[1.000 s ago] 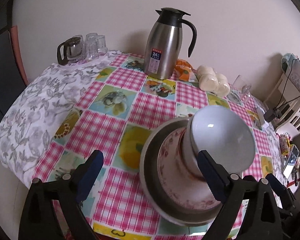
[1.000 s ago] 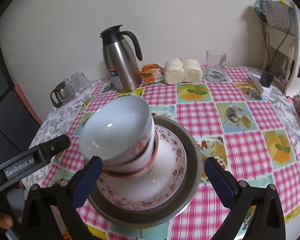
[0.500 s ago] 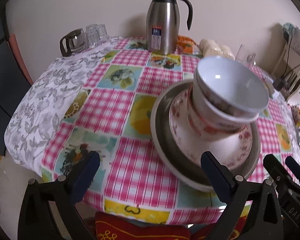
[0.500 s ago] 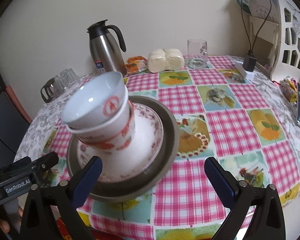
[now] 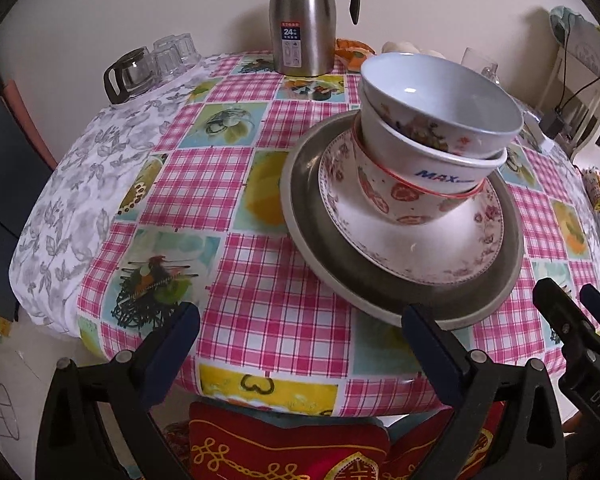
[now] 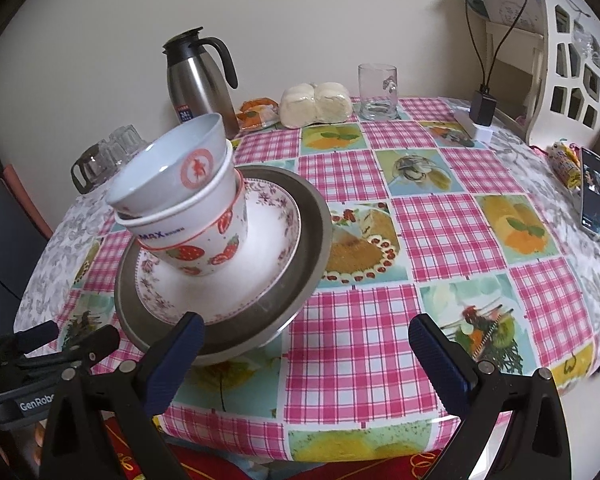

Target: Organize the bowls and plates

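Observation:
A stack stands on the checked table: a grey metal plate (image 5: 312,236) (image 6: 312,220), a floral white plate (image 5: 440,256) (image 6: 260,276) on it, then nested bowls. The bottom bowl has strawberries (image 6: 216,248) (image 5: 396,196), a white "MAX" bowl (image 5: 440,168) (image 6: 204,208) sits in it, and a white bowl with a red emblem (image 6: 172,168) (image 5: 440,96) is on top. My left gripper (image 5: 300,344) is open, near the table's front edge, left of the stack. My right gripper (image 6: 306,352) is open, near the front edge, right of the stack. Neither touches anything.
A steel thermos (image 5: 304,20) (image 6: 200,80), a glass teapot with small glasses (image 5: 140,68), wrapped buns (image 6: 316,102), a glass mug (image 6: 378,90) and an orange packet (image 6: 256,112) stand at the back. A phone (image 6: 594,192) lies at the right edge. A red cushion (image 5: 284,444) lies below.
Both grippers have drawn back from the stack toward the table's front edge. The stack now looks smaller and farther off in both views. Both stayed open.

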Demonstrator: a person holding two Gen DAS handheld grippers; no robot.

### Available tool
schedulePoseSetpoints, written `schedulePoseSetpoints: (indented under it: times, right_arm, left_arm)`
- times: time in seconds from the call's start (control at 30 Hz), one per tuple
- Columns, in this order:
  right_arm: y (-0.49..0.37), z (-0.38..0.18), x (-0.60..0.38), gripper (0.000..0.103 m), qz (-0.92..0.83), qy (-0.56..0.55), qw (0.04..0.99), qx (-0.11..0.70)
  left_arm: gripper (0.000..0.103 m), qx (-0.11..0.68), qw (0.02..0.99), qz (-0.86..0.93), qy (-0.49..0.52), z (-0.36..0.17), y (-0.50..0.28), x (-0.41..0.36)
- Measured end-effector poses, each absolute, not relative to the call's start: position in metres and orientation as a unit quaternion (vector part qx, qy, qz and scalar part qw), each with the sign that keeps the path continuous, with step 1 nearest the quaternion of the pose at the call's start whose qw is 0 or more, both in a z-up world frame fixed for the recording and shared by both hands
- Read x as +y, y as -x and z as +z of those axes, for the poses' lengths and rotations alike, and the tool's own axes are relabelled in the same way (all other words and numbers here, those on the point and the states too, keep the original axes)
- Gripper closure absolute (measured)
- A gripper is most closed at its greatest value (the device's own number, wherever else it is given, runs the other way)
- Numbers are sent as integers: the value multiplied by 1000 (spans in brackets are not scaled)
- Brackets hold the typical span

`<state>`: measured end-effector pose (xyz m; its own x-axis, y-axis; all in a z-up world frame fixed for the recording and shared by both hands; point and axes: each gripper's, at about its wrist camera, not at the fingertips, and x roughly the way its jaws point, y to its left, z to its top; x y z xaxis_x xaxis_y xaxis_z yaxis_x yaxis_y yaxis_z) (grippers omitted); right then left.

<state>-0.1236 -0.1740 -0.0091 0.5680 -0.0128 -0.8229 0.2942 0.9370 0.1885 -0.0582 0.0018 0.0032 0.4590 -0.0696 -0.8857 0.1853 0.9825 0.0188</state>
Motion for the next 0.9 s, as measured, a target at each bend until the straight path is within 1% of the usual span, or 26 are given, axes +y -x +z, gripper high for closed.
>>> schedulePoseSetpoints:
  times: [0.4,0.9]
  right_arm:
    - [136,-14,-176,0,-96,-153,866,466]
    - [138,-15,-176,0,-98,-152,864,470]
  left_arm:
    - [2,521,847,-58,-82,-2,62,-2]
    - [2,525,845,-56,-85,-4,61,-2]
